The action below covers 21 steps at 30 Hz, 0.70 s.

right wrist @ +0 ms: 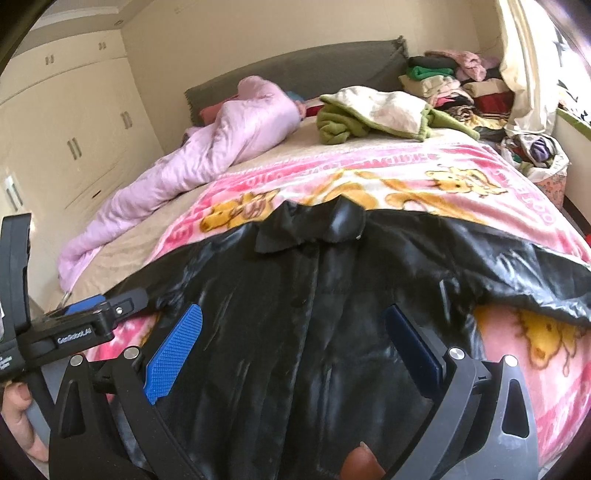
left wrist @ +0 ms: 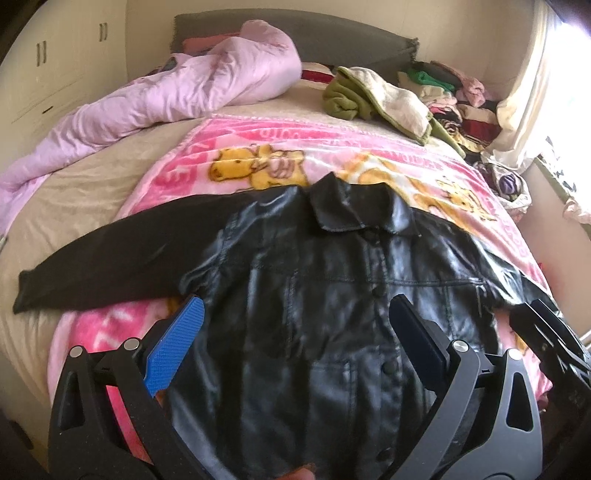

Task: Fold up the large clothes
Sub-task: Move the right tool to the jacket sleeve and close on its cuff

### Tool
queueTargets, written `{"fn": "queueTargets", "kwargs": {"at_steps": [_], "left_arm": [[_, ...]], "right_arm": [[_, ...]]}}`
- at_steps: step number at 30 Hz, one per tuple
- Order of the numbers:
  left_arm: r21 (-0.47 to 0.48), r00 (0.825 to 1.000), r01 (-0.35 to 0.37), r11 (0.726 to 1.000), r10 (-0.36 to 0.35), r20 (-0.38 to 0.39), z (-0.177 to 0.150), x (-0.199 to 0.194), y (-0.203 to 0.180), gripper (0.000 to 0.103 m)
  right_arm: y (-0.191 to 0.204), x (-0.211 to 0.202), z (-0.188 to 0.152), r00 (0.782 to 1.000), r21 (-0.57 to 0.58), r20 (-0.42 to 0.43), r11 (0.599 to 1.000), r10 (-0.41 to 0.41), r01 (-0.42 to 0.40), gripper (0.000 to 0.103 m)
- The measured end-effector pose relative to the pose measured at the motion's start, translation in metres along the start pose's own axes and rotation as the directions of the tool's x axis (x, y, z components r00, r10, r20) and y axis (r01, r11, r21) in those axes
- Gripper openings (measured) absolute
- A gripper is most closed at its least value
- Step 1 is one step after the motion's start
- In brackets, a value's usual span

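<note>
A black leather jacket [left wrist: 332, 295] lies flat, front up and buttoned, on a pink cartoon blanket [left wrist: 280, 147], with both sleeves spread sideways. Its collar [left wrist: 354, 210] points to the far side. My left gripper [left wrist: 295, 325] is open and empty, hovering over the jacket's lower front. My right gripper [right wrist: 295, 332] is open and empty over the same lower front, jacket [right wrist: 332, 295] below it. In the right wrist view the left gripper [right wrist: 92, 314] shows at the left edge. In the left wrist view the right gripper [left wrist: 550, 328] shows at the right edge.
A crumpled lilac duvet [left wrist: 166, 96] lies along the bed's far left. A green and cream blanket [left wrist: 376, 96] and stacked folded clothes [left wrist: 454, 96] sit at the far right by the curtain [left wrist: 532, 92]. A grey headboard [left wrist: 314, 33] and cream wardrobes [left wrist: 55, 62] stand behind.
</note>
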State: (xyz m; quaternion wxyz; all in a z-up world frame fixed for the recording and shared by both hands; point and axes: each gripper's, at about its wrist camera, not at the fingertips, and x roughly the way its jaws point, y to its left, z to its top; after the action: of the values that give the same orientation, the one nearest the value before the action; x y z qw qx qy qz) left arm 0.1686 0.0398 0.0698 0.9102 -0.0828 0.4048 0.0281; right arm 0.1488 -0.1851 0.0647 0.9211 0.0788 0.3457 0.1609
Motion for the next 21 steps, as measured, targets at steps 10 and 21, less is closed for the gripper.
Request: {"fn": "queueTargets", "kwargs": {"at_steps": [10,21], "left_arm": [[0.042,0.997,0.077,0.996,-0.076,-0.017,0.027,0.028,-0.034,0.094],[0.067,0.998,0.042,0.997,-0.040,-0.039,0.040,0.065,-0.057,0.094]], "right_arm": [[-0.060,0.007,0.021,0.994,0.129,0.030,0.987,-0.105,0.100,0.099],[-0.135,0.013,0.025,0.966,0.287,0.024,0.927,-0.259,0.241,0.099]]}}
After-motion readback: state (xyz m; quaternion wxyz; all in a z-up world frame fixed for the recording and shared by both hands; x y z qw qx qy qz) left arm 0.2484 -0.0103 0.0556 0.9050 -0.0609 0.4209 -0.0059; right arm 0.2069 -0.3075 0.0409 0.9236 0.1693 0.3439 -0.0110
